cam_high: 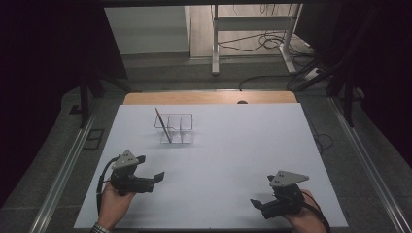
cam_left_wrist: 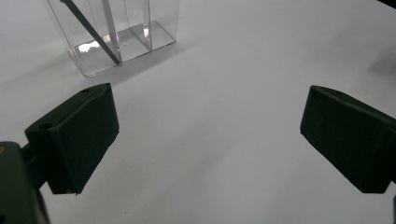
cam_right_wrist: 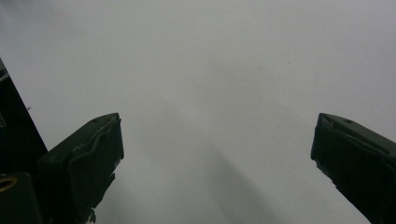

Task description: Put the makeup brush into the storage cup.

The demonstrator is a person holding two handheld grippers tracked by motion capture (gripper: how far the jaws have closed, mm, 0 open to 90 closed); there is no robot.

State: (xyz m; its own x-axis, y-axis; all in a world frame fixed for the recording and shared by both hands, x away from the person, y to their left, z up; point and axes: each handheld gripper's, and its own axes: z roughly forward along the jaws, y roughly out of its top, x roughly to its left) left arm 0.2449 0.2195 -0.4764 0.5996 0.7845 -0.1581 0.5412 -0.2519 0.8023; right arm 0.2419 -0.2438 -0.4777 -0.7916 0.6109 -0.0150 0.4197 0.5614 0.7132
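Note:
A clear plastic box (cam_high: 176, 128) with inner dividers stands on the white table top (cam_high: 233, 145), toward the back left. A thin dark stick (cam_high: 163, 124) leans inside its left compartment, top end tilted left. In the left gripper view the clear box (cam_left_wrist: 135, 37) and the stick (cam_left_wrist: 91, 31) sit ahead at upper left. My left gripper (cam_high: 156, 177) rests low at the front left, open, nothing between its jaws (cam_left_wrist: 208, 135). My right gripper (cam_high: 255, 203) lies at the front right, open over bare table (cam_right_wrist: 217, 158).
A wooden strip (cam_high: 209, 97) runs along the table's far edge. Beyond it are a white metal stand (cam_high: 252, 29) and loose cables (cam_high: 272, 43) on the floor. Metal rails (cam_high: 63, 170) flank both sides of the table.

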